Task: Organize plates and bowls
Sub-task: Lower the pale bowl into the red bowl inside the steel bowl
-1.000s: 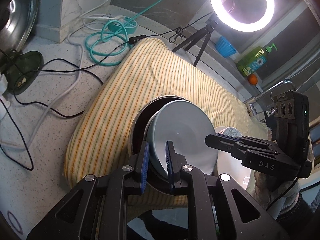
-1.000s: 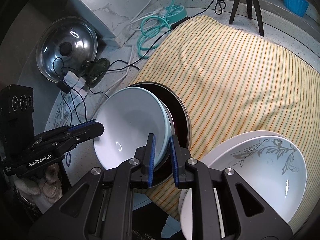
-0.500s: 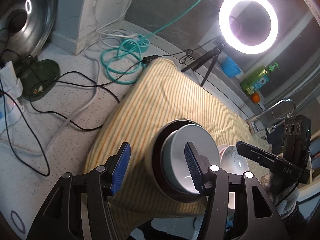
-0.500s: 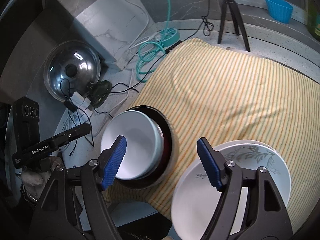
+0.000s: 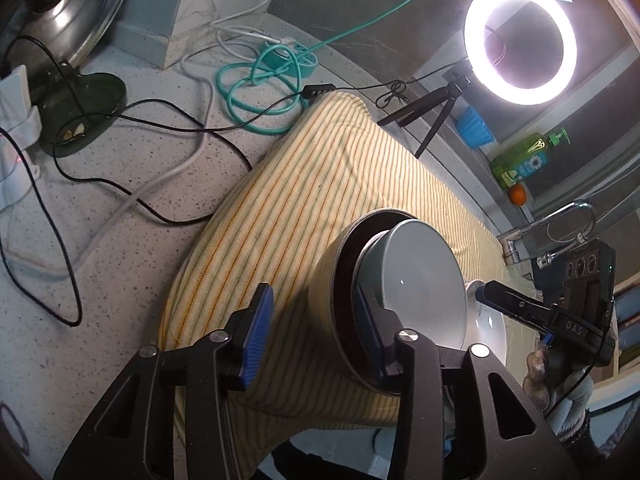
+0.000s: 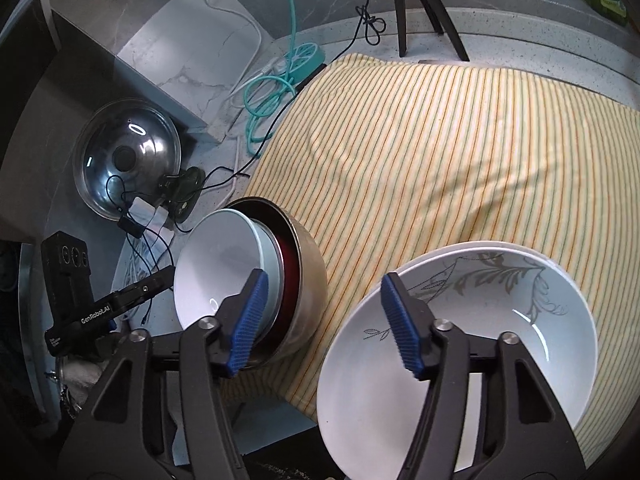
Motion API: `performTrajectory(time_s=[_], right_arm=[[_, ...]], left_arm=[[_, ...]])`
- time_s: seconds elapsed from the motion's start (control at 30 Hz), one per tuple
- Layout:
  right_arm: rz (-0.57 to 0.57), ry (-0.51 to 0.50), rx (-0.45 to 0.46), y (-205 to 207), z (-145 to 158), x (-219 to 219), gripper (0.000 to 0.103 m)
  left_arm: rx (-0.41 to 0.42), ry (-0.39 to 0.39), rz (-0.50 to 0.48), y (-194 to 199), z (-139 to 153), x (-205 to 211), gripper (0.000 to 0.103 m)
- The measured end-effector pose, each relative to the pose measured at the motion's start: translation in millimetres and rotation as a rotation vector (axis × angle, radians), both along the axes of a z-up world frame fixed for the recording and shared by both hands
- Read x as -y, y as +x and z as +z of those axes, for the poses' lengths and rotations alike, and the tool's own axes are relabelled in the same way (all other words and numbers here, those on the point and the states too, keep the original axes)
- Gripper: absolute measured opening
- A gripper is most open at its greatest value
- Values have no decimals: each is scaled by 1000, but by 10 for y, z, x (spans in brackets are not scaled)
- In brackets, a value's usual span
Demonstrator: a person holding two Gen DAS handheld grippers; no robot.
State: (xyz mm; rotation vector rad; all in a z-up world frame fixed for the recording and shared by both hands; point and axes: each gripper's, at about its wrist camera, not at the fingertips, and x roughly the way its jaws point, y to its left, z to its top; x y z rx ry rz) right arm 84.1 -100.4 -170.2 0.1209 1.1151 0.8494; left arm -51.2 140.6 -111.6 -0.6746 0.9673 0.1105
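Note:
A pale blue bowl [image 5: 424,280] sits nested inside a dark metal bowl [image 5: 332,300] on the striped cloth [image 5: 312,200]; both also show in the right wrist view, the pale bowl [image 6: 216,264] inside the metal bowl [image 6: 308,280]. Stacked white plates with a grey leaf pattern [image 6: 472,340] lie on the cloth to the right. My left gripper [image 5: 312,328] is open and empty, its fingers on either side of the metal bowl's near wall. My right gripper [image 6: 324,320] is open and empty, above the gap between the bowls and the plates.
A pot lid [image 6: 128,160], a tangle of cables [image 5: 120,128] and a teal power strip [image 5: 284,56] lie on the counter to the left. A ring light on a tripod [image 5: 520,44], a blue cup [image 5: 474,126], a green soap bottle [image 5: 524,160] and a tap [image 5: 560,216] stand at the back.
Both grippers were shut on the pale blue bowl's rim. They have opened, let it go into the metal bowl and pulled back.

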Motion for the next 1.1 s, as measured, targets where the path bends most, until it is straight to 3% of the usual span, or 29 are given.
performTrajectory(time_s=[0.13, 0.3, 0.43, 0.5, 0.67, 1.1], right_arm=[[20, -1, -18, -16, -60, -74, 46], [38, -18, -25, -18, -120, -168, 33], [51, -30, -31, -22, -163, -244, 31], [57, -39, -38, -22, -192, -274, 24], [50, -29, -56, 10, -218, -279, 18], [58, -41, -68, 10, -288, -307, 14]], left_arm=[[3, -16, -9, 9, -20, -1, 25], [-4, -21, -18, 38, -63, -1, 21], [-10, -30, -22, 57, -95, 4, 17], [-15, -38, -28, 66, -113, 8, 16], [-22, -51, -39, 103, -155, 29, 13], [-24, -35, -54, 147, -157, 79, 8]])
